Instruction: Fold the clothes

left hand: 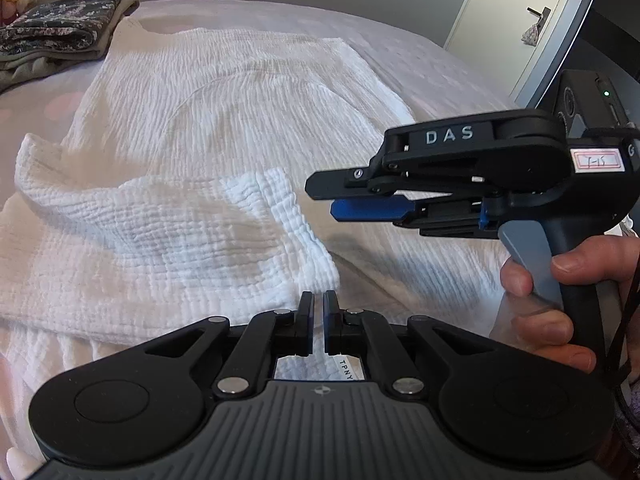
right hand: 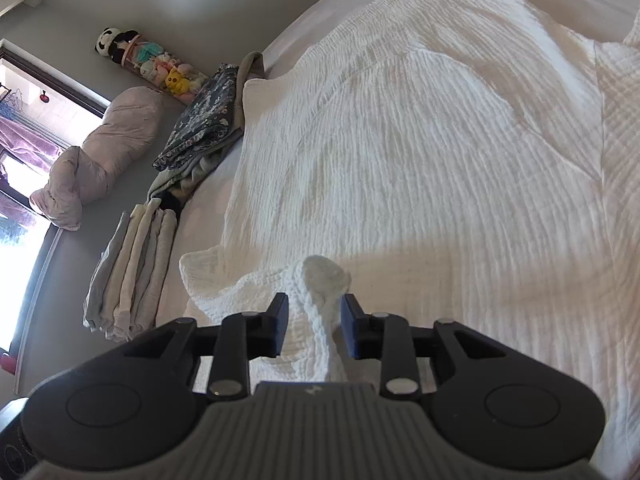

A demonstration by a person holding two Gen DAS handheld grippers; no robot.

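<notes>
White crinkled garment (left hand: 224, 128) spread flat on bed (left hand: 420, 56), left gripper (left hand: 318, 322) jaws nearly pressed together on nothing, right gripper (right hand: 314, 330) jaws spread around raised fabric fold at 12 o'clock, folded clothes (right hand: 132, 276) at 9 o'clock.

The white garment (left hand: 208, 128) runs off the frame's lower left edge, its full outline unseen.

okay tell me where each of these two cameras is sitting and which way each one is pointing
Left wrist: on the left hand-held gripper, facing across the white garment toward the door; the right hand-held gripper and hand show.
Right wrist: on the right hand-held gripper, facing the window, straddling a fabric ridge.
Shared: the garment and dark folded clothes.
</notes>
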